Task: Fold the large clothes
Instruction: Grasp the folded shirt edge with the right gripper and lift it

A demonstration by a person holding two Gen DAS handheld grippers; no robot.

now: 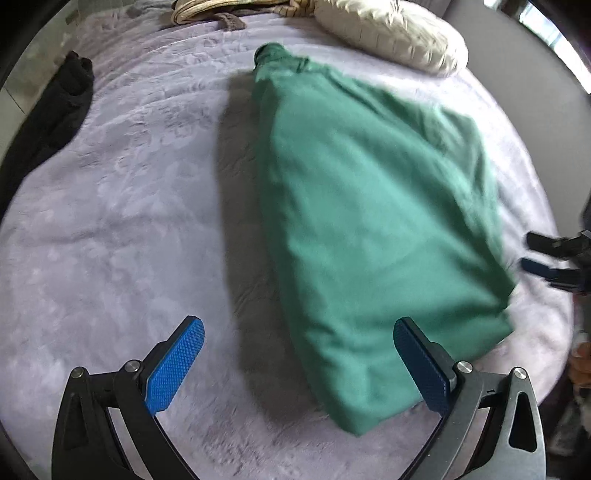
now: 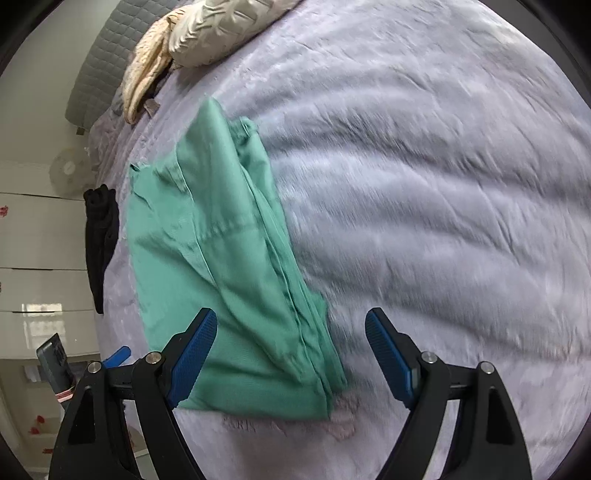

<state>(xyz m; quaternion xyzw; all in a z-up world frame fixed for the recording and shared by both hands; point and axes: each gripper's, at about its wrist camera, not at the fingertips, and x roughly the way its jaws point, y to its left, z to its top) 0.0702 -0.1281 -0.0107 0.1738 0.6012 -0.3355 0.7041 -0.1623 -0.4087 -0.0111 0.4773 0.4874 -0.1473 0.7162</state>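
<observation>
A green garment [image 1: 365,206] lies folded lengthwise in a long strip on the lilac bedspread [image 1: 122,206]. My left gripper [image 1: 299,350] is open and empty, hovering over the garment's near end. In the right wrist view the same garment [image 2: 221,266] lies left of centre, its layered edge facing right. My right gripper [image 2: 291,347] is open and empty above its near corner. The right gripper also shows at the far right edge of the left wrist view [image 1: 554,258]. The tip of the left gripper [image 2: 118,356] shows low on the left of the right wrist view.
A cream pillow [image 1: 391,33] and a striped cloth [image 1: 207,9] lie at the head of the bed. A black garment [image 1: 48,118] hangs over the bed's left edge. White drawers [image 2: 40,258] and a fan [image 2: 70,171] stand beyond that edge.
</observation>
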